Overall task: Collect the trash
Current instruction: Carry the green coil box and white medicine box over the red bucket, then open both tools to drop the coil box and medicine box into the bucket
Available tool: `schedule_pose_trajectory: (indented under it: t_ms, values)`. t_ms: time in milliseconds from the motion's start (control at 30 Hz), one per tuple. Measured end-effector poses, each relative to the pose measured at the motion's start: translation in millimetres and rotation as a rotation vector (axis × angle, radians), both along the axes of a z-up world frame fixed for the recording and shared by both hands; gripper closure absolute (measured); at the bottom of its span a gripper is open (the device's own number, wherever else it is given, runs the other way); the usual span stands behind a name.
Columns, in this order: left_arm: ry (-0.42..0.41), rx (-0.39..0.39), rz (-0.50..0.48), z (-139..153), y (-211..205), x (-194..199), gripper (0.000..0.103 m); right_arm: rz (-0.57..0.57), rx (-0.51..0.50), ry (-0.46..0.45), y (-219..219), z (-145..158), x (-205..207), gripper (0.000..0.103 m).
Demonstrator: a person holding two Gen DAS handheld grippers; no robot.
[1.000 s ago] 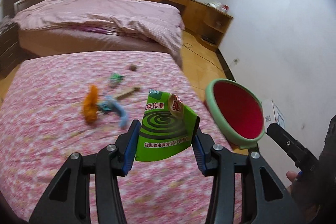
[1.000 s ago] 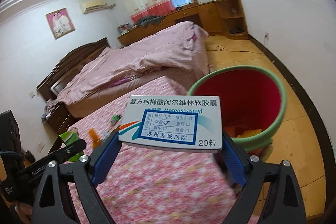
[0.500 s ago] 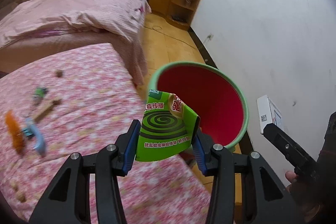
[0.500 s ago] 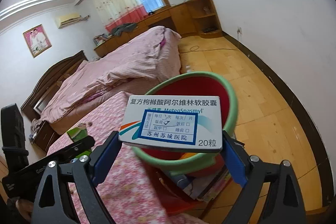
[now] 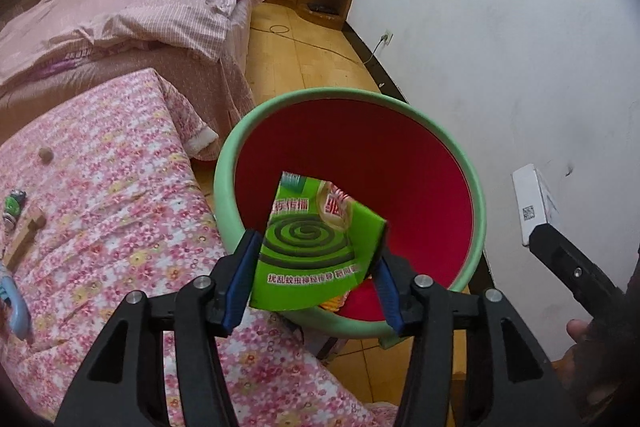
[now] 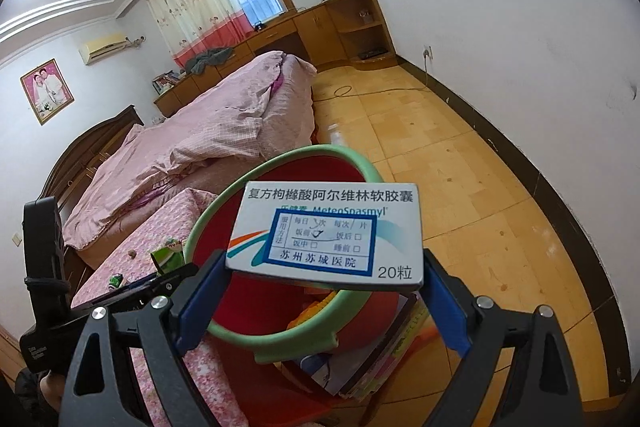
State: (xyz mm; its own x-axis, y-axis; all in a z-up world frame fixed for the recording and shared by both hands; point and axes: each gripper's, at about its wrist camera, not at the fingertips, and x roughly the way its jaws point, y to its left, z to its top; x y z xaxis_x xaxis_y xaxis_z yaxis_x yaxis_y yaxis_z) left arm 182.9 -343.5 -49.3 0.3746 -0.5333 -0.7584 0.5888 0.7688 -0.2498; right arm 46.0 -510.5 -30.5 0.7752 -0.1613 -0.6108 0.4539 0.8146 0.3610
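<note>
My left gripper (image 5: 314,275) has its jaws just loosening around the green mosquito-coil box (image 5: 316,247), over the bin (image 5: 460,155) at 12 o'clock, for dropping; my right gripper (image 6: 320,291) clamps the medicine box (image 6: 328,235).

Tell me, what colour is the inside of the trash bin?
Red inside, with a pale green rim: the trash bin shows best in the left wrist view.

My left gripper (image 5: 314,277) is matt black plastic with smooth blue pads (image 5: 240,279) and shiny metal screws. Between them sits a glossy green printed-card mosquito-coil box (image 5: 316,247). My right gripper (image 6: 320,301) carries a smooth white cardboard medicine box (image 6: 328,235). The bin (image 5: 476,195) looks like smooth plastic, green rim, red inside. The floral bedspread (image 5: 120,211) is soft quilted cloth; the floor (image 6: 460,163) is polished wood.
</note>
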Motion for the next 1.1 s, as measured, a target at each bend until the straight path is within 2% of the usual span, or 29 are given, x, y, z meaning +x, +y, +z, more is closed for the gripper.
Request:
schedule_pose_trajectory:
  t_ms: [200, 333, 500, 600, 1100]
  values:
    - [0.009, 0.001, -0.009, -2.6, -0.7, 0.5, 0.045, 0.015, 0.020, 0.010, -4.1, -6.2, 17.4, 0.010]
    - [0.011, -0.023, 0.015, 1.3, 10.9, 3.4, 0.045, 0.044, 0.032, 0.025, -4.8, -10.3, 33.9, 0.009]
    - [0.006, -0.017, 0.051, 3.4, 26.8, 0.8, 0.045, 0.064, 0.039, 0.065, -0.3, -16.9, 51.2, 0.008]
    - [-0.007, -0.012, 0.085, 6.7, 37.2, -3.2, 0.045, 0.070, 0.031, 0.062, 4.7, -16.0, 54.1, 0.003]
    - [-0.074, -0.007, 0.220, 30.9, 116.1, -8.0, 0.045, 0.126, 0.002, 0.020, 49.2, 8.4, 48.5, 0.003]
